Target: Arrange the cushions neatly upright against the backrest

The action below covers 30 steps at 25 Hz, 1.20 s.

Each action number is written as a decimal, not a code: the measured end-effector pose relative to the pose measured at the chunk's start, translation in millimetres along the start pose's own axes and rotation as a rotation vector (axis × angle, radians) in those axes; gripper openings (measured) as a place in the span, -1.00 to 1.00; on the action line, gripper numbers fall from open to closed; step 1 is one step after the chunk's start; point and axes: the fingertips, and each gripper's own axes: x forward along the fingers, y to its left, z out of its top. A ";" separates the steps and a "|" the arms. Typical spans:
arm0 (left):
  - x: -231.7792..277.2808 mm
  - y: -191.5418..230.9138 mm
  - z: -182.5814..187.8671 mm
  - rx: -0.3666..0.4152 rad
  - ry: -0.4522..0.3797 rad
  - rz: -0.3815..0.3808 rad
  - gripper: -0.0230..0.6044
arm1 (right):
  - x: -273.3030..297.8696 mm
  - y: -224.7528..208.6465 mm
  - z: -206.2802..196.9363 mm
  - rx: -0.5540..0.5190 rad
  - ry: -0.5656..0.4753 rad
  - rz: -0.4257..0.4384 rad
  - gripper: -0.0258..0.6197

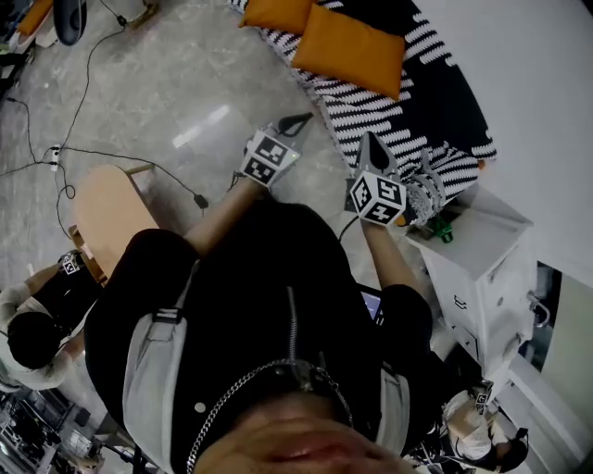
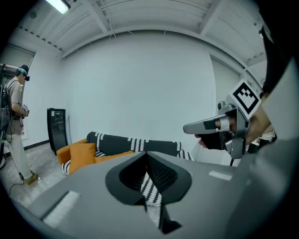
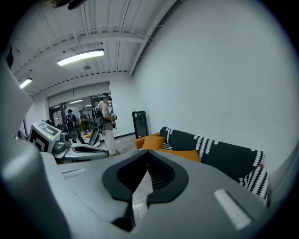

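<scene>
Two orange cushions lie flat on the seat of a black-and-white striped sofa at the top of the head view. My left gripper and right gripper are held side by side over the floor, short of the sofa's near end. Both are shut with nothing between the jaws. The left gripper view shows its jaws closed, the orange cushions far left on the sofa, and the right gripper beside it. In the right gripper view the jaws are closed, facing the cushions.
A white cabinet stands by the sofa's near end. A pale wooden chair and floor cables are to my left. A person crouches at lower left; another stands near a black cabinet.
</scene>
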 end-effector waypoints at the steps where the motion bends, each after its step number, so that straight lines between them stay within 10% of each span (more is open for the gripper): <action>1: 1.7 6.3 0.4 0.004 0.001 -0.009 -0.92 | 6.6 2.7 1.4 0.001 0.001 -0.006 -0.91; 30: 62.8 139.7 8.0 0.062 0.038 -0.087 -0.92 | 145.1 13.9 35.2 0.008 0.046 -0.095 -0.91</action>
